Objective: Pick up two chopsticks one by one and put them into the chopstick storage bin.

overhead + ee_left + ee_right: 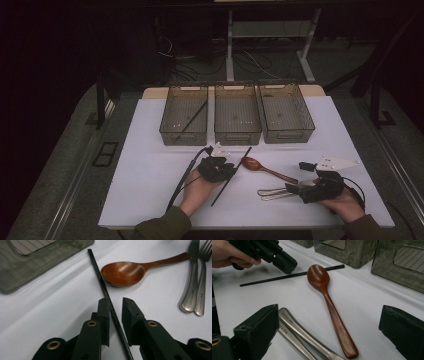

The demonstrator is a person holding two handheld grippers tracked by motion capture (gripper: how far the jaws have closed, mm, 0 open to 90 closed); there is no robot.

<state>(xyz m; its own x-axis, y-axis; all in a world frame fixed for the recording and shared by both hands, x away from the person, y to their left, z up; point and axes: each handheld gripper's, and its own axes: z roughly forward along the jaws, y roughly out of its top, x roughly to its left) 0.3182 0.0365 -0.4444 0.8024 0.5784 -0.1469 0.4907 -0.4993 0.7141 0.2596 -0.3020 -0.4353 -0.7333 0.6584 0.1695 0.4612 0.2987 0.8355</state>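
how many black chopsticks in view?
2. One chopstick lies on the table between the left gripper's jaws, beside the wooden spoon. The other chopstick leans inside the left bin.

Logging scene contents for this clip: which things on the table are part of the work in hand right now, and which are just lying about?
In hand:
- left gripper, jaws either side of the black chopstick on the table
- left bin, already holding a black chopstick

Lying about:
- wooden spoon
- metal cutlery
- middle bin and right bin
- right gripper, open
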